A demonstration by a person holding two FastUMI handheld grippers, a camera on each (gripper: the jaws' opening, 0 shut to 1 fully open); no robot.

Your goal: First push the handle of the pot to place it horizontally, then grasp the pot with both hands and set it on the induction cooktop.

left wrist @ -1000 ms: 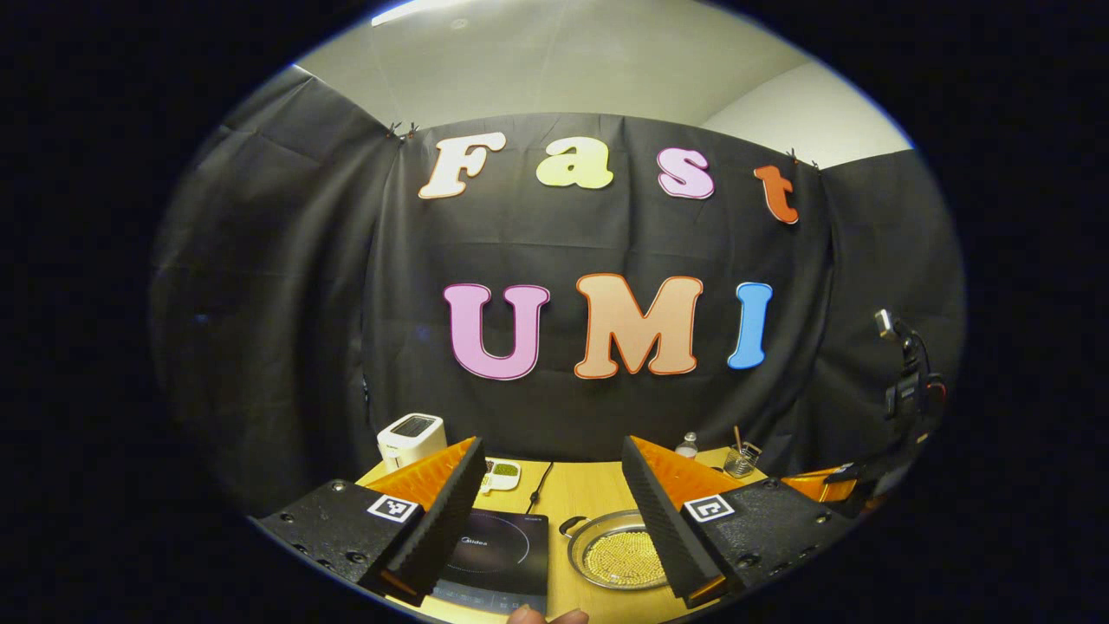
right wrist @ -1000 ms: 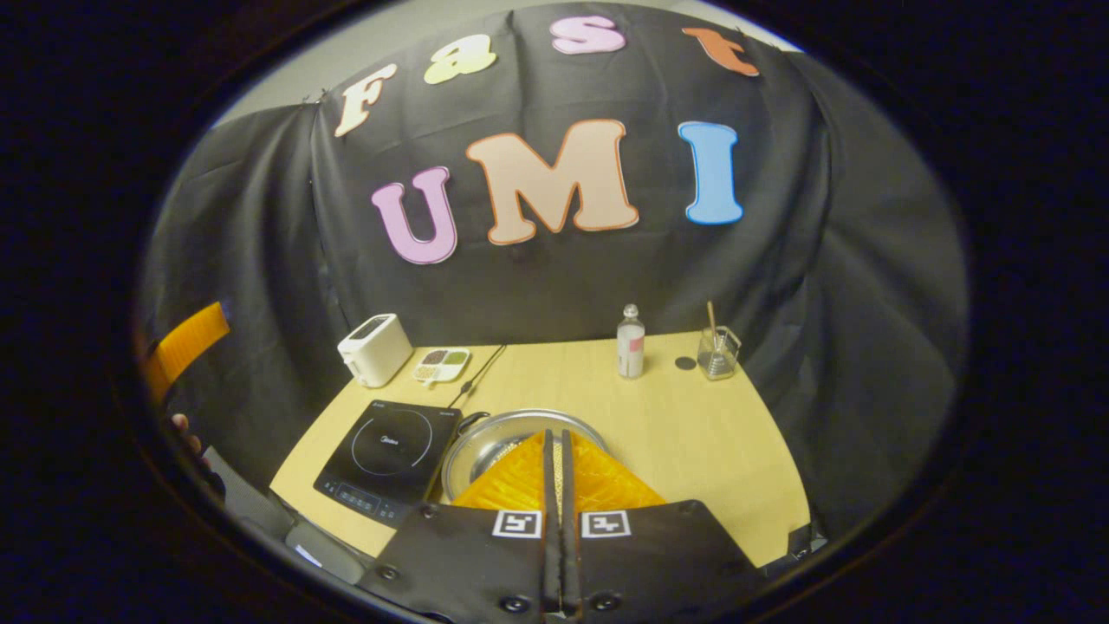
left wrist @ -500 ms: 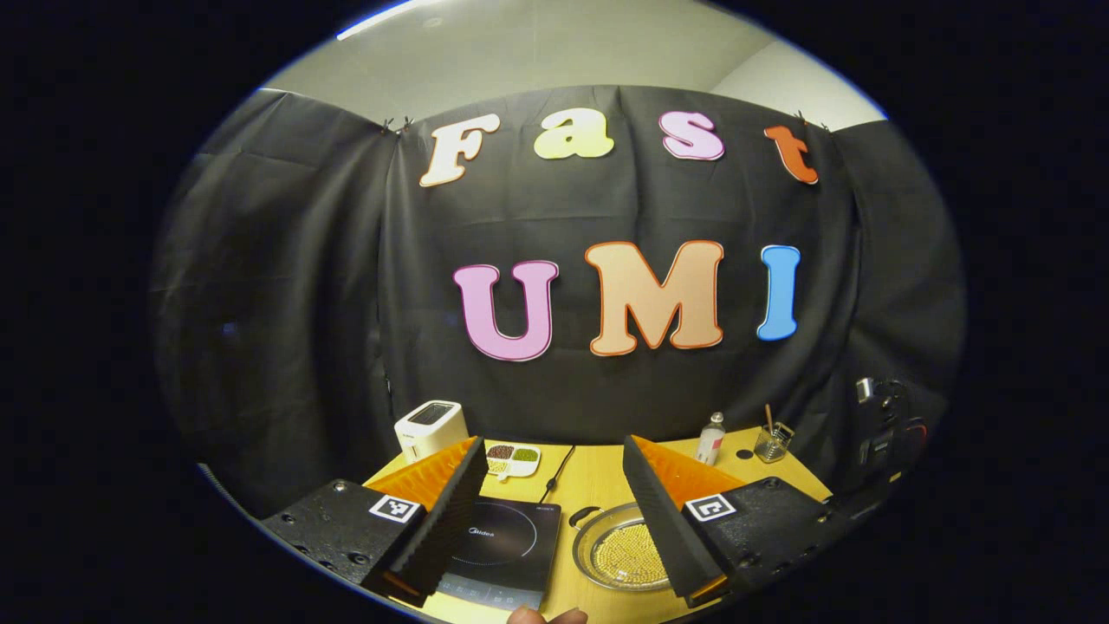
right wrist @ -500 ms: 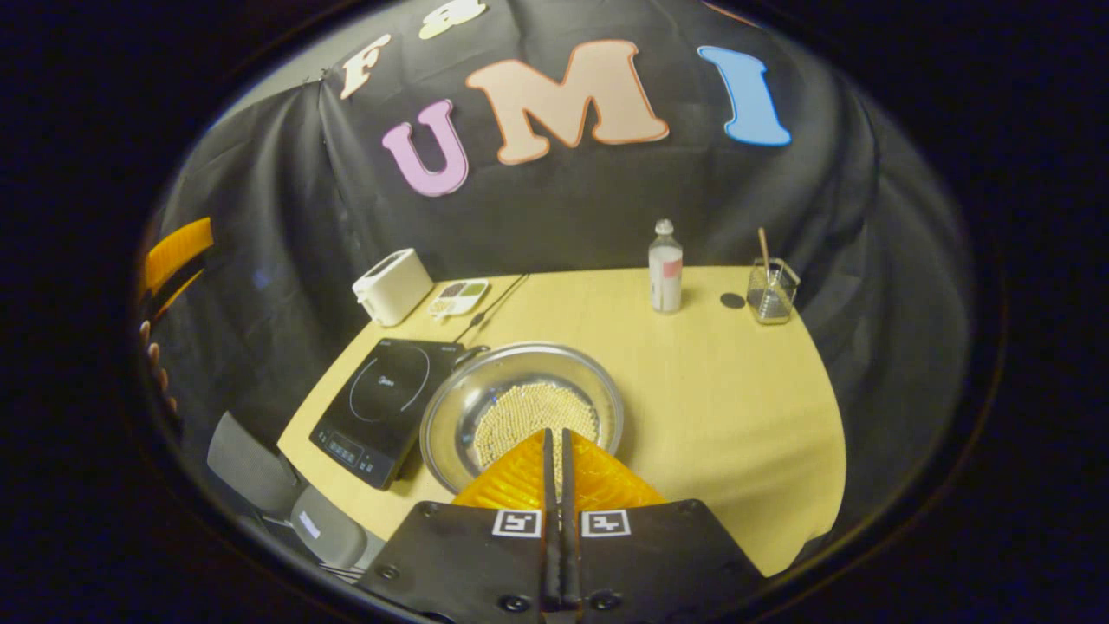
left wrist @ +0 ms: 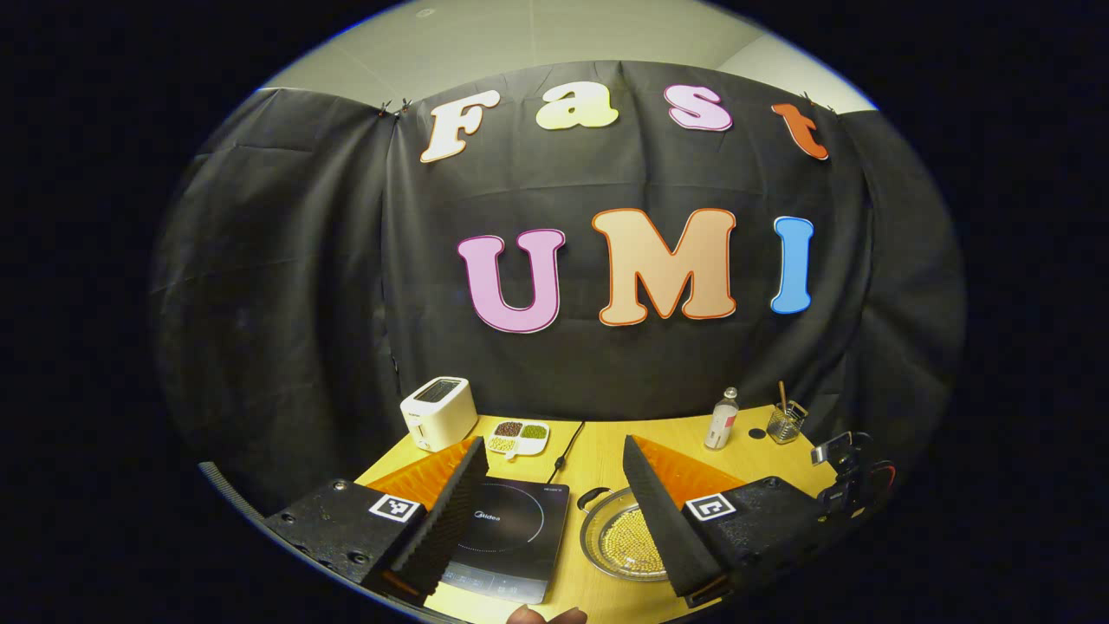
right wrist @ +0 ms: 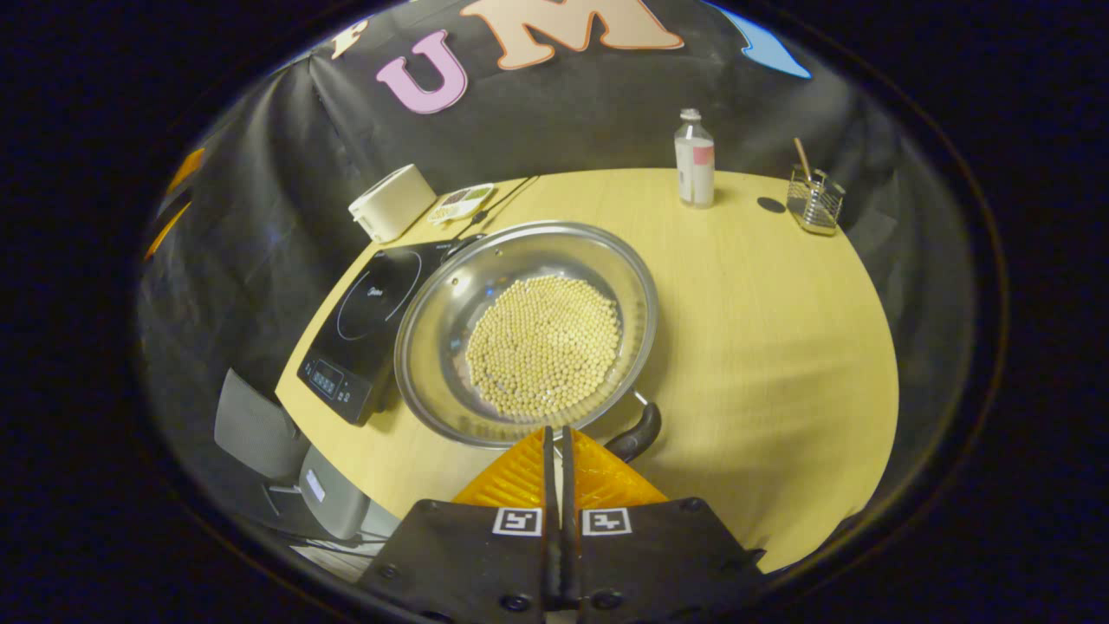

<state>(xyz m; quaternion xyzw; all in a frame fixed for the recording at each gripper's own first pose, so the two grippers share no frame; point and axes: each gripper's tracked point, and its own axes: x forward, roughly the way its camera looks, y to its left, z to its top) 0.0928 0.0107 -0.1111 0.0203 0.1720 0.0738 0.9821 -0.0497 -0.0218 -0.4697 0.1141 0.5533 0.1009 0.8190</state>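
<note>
The right gripper (right wrist: 555,442) has its fingers pressed together with nothing between them. It hangs above the near edge of the table (right wrist: 762,329). The pot (right wrist: 525,332), a shallow steel pan holding a layer of small pale beads, sits on the table directly ahead of its tips. The pot's near handle (right wrist: 639,430) lies just right of the tips; whether they touch cannot be told. The cooktop (right wrist: 368,328) lies left of the pot, touching or just beside its rim.

The left gripper (left wrist: 549,511) is wide open and holds nothing. It is raised above the table, with the cooktop (left wrist: 507,542) showing between its fingers and the pot (left wrist: 619,542) partly behind its right finger.

Beyond the right gripper, far across the table, stand a toaster (right wrist: 392,202), a small dish (right wrist: 459,203), a bottle (right wrist: 695,160) and a wire holder (right wrist: 815,199).
</note>
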